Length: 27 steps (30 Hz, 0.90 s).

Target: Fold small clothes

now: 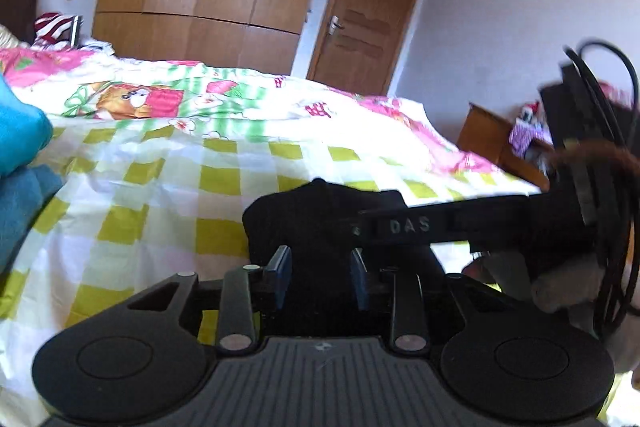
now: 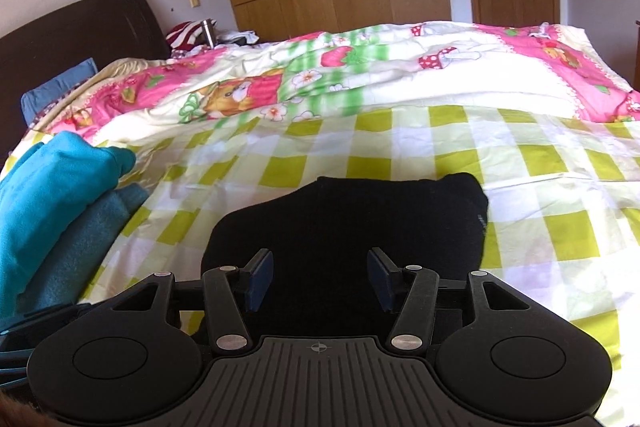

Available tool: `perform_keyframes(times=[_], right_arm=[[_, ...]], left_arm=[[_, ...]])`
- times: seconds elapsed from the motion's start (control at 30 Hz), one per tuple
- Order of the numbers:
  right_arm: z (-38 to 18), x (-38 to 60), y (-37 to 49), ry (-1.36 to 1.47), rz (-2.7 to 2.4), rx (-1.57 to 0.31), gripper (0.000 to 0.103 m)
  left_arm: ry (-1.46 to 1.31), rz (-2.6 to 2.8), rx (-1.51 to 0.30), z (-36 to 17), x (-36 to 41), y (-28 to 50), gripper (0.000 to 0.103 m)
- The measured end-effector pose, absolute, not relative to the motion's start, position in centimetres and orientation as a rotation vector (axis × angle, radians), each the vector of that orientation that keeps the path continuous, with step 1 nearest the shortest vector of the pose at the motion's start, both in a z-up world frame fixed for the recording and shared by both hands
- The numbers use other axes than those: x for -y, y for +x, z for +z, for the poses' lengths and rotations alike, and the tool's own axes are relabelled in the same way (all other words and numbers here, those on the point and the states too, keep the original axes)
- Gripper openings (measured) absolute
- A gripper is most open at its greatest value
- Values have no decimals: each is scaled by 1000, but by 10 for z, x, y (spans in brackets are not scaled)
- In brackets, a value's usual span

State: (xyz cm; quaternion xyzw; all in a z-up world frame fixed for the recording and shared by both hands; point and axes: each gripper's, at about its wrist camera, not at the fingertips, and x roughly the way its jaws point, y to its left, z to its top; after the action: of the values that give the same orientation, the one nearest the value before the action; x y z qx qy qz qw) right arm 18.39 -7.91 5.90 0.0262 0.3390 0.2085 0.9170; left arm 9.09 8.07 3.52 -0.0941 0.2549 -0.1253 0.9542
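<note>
Both tongs hang spread and empty over the black sock (image 2: 348,223): the right gripper (image 2: 320,277) wide, the left gripper (image 1: 320,277) narrower. The sock lies flat on the checked sheet (image 2: 520,163), directly below and ahead of both pairs of fingers. Its long axis runs across the right gripper's view, and I judge neither hand clearly nearer.

Left gripper (image 1: 320,277) jaws apart above black garment (image 1: 304,223) on bed (image 1: 160,187).
</note>
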Motion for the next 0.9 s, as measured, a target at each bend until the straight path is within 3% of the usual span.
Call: perform_keyframes(times=[0.03, 0.13, 0.23, 0.53, 0.9], right_arm=[[56, 75, 186, 44, 445, -702, 46], [41, 68, 207, 64, 464, -760, 46], [26, 64, 229, 14, 434, -785, 39], [21, 22, 245, -132, 462, -802, 42], [40, 40, 254, -75, 399, -767, 42]], left_arm=[[-206, -270, -544, 31, -83, 93, 44], [-181, -221, -679, 9, -85, 106, 51], [-272, -179, -728, -9, -100, 109, 55], [-274, -154, -654, 8, -100, 95, 55], [-315, -197, -668, 6, -92, 98, 54]])
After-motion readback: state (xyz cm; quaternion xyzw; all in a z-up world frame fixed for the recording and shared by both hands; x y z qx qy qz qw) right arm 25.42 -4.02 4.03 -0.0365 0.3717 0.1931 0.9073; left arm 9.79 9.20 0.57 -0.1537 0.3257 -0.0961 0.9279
